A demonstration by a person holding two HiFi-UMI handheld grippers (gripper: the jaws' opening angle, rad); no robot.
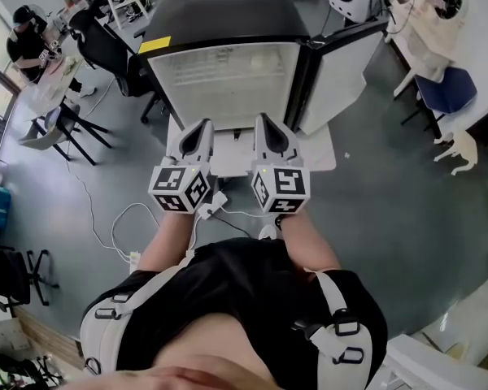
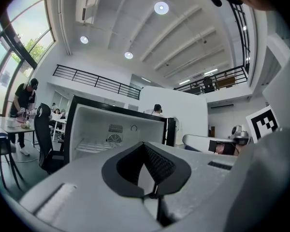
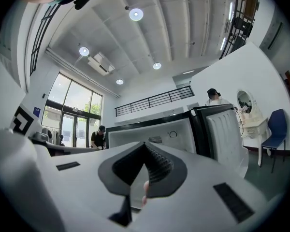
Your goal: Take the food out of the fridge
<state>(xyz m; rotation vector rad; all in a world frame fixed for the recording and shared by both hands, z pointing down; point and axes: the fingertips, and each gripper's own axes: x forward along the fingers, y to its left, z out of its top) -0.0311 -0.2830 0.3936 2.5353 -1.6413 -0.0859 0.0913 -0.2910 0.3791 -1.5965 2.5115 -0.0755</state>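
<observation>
A small black fridge [image 1: 228,23] stands open before me, its white inside [image 1: 228,71] showing a wire shelf; I see no food in it. Its door [image 1: 337,80] swings out to the right. My left gripper [image 1: 198,128] and right gripper [image 1: 266,124] are held side by side, level, pointing at the opening from just in front. Both look shut with nothing held. In the left gripper view the jaws [image 2: 145,146] meet ahead of the fridge [image 2: 116,129]. In the right gripper view the jaws [image 3: 145,146] meet before the fridge [image 3: 154,134] and its door [image 3: 224,134].
A white mat [image 1: 321,149] lies on the floor under the fridge front. A white cable [image 1: 122,226] trails at the left. Black chairs [image 1: 106,47] and a person [image 1: 24,39] at a table are at the left, a blue chair [image 1: 447,88] at the right.
</observation>
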